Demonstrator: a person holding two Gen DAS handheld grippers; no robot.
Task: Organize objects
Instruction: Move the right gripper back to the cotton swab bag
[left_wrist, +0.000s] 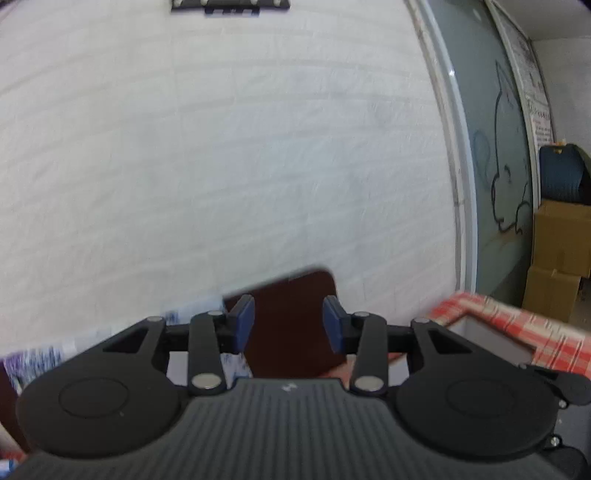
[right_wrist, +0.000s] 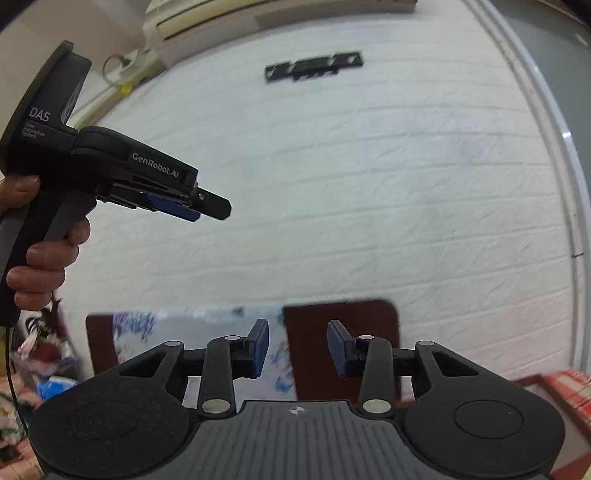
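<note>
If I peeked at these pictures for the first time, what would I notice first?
Probably the big white brick wall that fills both views. Next, in the right wrist view, the left gripper held up at the left by a hand, with nothing between its fingers. Low in that view, the right gripper points at a dark brown chair back, its blue pads apart and empty.

A red and white checked cloth covers the table at the bottom right, and what lies on it is too blurred to tell.
</note>
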